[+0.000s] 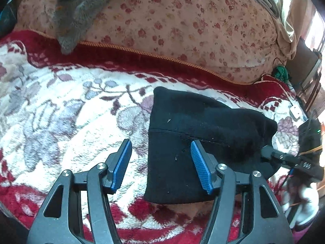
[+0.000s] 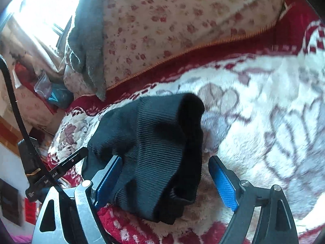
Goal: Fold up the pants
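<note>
The black pants lie folded into a compact bundle on the red and white floral blanket. My left gripper is open above the bundle's left edge, its right pad over the fabric and its left pad over the blanket. The right gripper shows at the right edge of the left wrist view, at the bundle's right side. In the right wrist view the ribbed end of the pants fills the space between the wide-open pads of my right gripper; the left pad touches the fabric.
A floral pillow with a grey fleece cloth draped on it lies behind the pants. A white charger and a green object sit at the bed's far right corner. Clutter lies beside the bed.
</note>
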Tool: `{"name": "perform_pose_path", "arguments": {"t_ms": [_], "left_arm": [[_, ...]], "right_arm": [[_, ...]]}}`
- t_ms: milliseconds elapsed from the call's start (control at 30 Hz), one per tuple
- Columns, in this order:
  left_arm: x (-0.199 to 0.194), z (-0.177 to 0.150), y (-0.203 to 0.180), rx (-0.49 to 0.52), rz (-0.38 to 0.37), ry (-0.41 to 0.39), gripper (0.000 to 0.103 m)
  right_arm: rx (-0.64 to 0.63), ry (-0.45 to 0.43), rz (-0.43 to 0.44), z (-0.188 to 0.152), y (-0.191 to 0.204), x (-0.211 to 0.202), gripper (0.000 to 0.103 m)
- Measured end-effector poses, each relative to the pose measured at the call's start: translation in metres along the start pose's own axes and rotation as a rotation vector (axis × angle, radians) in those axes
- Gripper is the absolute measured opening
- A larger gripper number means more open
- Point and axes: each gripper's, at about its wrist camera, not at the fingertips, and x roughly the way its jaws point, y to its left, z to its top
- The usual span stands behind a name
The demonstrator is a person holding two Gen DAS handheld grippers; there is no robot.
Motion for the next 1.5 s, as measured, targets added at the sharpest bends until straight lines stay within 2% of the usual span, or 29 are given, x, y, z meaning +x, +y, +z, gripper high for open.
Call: {"name": "perform_pose_path", "arguments": {"t_ms": [67, 133, 267, 333, 367, 400, 533, 600, 667, 767, 833, 900, 1133, 1500], "left_arm": [[0.004, 0.001, -0.001, 0.002, -0.033, 0.013, 0.061], [0.010, 0.001, -0.003, 0.012, -0.048, 0.022, 0.064], [0.024, 0.002, -0.007, 0.011, -0.069, 0.053, 0.064], [0.030, 0.002, -0.006, 0.005, -0.087, 0.067, 0.070], [0.033, 0.003, -0.006, -0.002, -0.092, 0.071, 0.074], [0.036, 0.003, -0.005, -0.013, -0.095, 0.076, 0.079], [0.049, 0.003, 0.000, -0.080, -0.145, 0.092, 0.082], [0.049, 0.003, -0.002, -0.077, -0.149, 0.082, 0.082], [0.049, 0.004, -0.007, -0.049, -0.159, 0.078, 0.075], [0.043, 0.005, -0.009, -0.028, -0.152, 0.057, 0.059], [0.037, 0.007, -0.006, -0.031, -0.149, 0.040, 0.042], [0.030, 0.010, -0.001, -0.048, -0.167, 0.038, 0.037], [-0.007, 0.014, 0.015, -0.047, -0.116, -0.037, 0.033], [-0.075, 0.019, 0.078, -0.099, 0.013, -0.149, 0.033]], "right_arm": [[0.021, 0.028, 0.029, -0.002, -0.003, 0.008, 0.085], [0.023, 0.022, 0.042, -0.003, -0.003, 0.011, 0.089], [0.023, 0.024, 0.067, 0.000, -0.002, 0.013, 0.090], [0.018, 0.014, 0.095, 0.002, -0.001, 0.012, 0.082], [0.000, 0.006, 0.088, 0.003, 0.001, 0.011, 0.074], [-0.016, 0.008, 0.078, 0.003, 0.001, 0.012, 0.071], [-0.032, -0.008, 0.097, 0.001, -0.002, 0.016, 0.066], [-0.041, -0.018, 0.109, 0.001, -0.002, 0.016, 0.061], [-0.042, -0.020, 0.143, 0.002, -0.002, 0.016, 0.054], [-0.037, -0.024, 0.168, 0.003, -0.001, 0.015, 0.050], [-0.035, -0.025, 0.178, 0.005, 0.001, 0.012, 0.048], [-0.036, -0.033, 0.192, 0.007, 0.005, 0.008, 0.046], [-0.092, -0.030, 0.239, 0.017, 0.040, 0.007, 0.044], [-0.184, 0.041, 0.354, 0.032, 0.117, 0.047, 0.044]]}}
